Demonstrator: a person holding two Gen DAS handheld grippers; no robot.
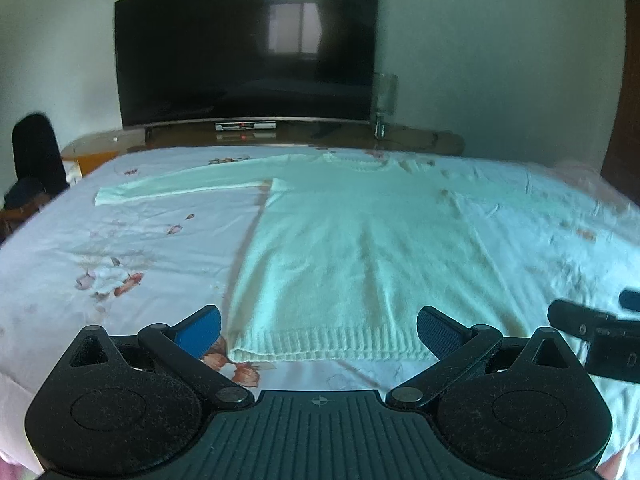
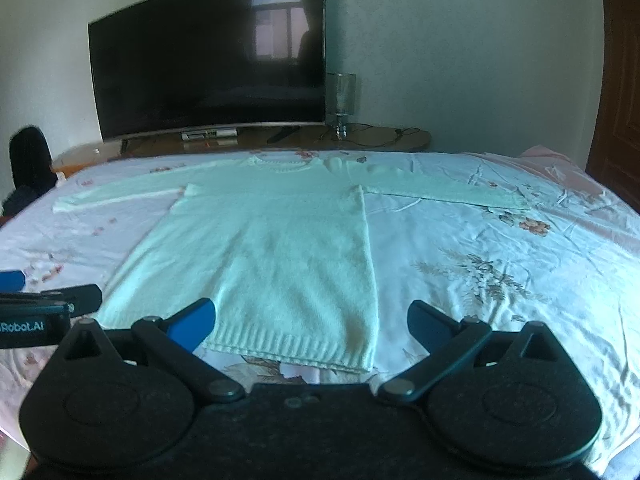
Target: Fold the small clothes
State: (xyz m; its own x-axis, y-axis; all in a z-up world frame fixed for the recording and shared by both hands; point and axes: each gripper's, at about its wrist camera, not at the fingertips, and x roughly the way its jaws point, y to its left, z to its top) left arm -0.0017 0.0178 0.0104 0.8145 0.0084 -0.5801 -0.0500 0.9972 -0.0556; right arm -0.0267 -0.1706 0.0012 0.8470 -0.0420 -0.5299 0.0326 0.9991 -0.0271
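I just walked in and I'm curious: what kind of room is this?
Most likely a bedroom. A sweater lies spread flat on a bed with a floral sheet, and a big television stands on a low stand beyond it.

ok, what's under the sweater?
The sweater lies flat on a floral bedsheet, sleeves spread. The sheet shows all around it; the part beneath is covered, so anything else under there cannot be seen. Both grippers, left and right, hover open at the hem.
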